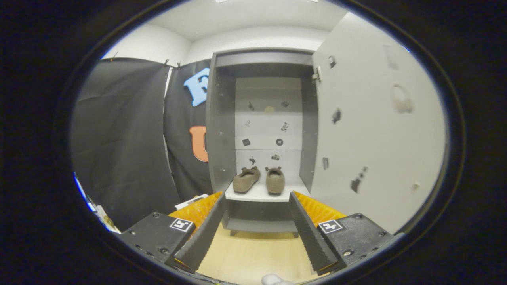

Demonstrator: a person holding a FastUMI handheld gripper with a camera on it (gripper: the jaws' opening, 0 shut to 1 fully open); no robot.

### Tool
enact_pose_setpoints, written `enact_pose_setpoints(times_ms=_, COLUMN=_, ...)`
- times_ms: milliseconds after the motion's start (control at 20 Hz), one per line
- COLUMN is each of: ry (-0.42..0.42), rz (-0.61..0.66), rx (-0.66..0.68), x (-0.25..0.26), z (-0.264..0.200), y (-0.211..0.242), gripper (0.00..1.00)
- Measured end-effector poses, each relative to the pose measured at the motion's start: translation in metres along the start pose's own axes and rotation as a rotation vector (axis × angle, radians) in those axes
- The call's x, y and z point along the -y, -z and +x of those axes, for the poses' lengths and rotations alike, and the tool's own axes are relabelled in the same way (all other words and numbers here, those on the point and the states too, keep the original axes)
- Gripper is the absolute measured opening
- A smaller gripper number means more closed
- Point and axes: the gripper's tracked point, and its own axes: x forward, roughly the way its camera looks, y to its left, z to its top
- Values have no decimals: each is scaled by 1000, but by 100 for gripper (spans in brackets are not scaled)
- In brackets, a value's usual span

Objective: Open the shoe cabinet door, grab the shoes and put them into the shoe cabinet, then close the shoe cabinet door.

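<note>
A grey shoe cabinet (222,130) stands ahead with its door (372,130) swung wide open to the right. Two brown shoes (246,179) (275,180) sit side by side on the cabinet's white shelf (257,195), heels toward me. My gripper (257,200) is open, back from the cabinet, its fingers (206,233) spread wide with nothing between them. The shelf and shoes lie beyond the fingertips.
Small stickers dot the cabinet's back panel and the inside of the door. Black cloth hangs left of the cabinet. Pale wood floor (253,253) lies below the fingers. Some papers (190,202) lie on the floor left of the cabinet base.
</note>
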Motion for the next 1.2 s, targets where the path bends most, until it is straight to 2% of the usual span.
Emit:
enact_pose_setpoints(times_ms=150, ry=24, rz=9, rx=4, x=33, z=-58, y=5, gripper=100)
enact_pose_setpoints(times_ms=350, ry=131, rz=12, rx=7, x=106, z=-110, y=8, gripper=100)
enact_pose_setpoints(times_ms=550, ry=200, rz=33, rx=26, x=180, z=-133, y=4, gripper=100)
enact_pose_setpoints(times_ms=700, ry=210, rz=59, rx=48, x=229, z=-133, y=-5, gripper=100)
enact_pose_setpoints(times_ms=800, ry=185, rz=63, rx=41, x=251, z=-122, y=-6, gripper=100)
enact_pose_setpoints(times_ms=1200, ry=-50, rz=48, rx=11, x=276, z=-68, y=-14, gripper=100)
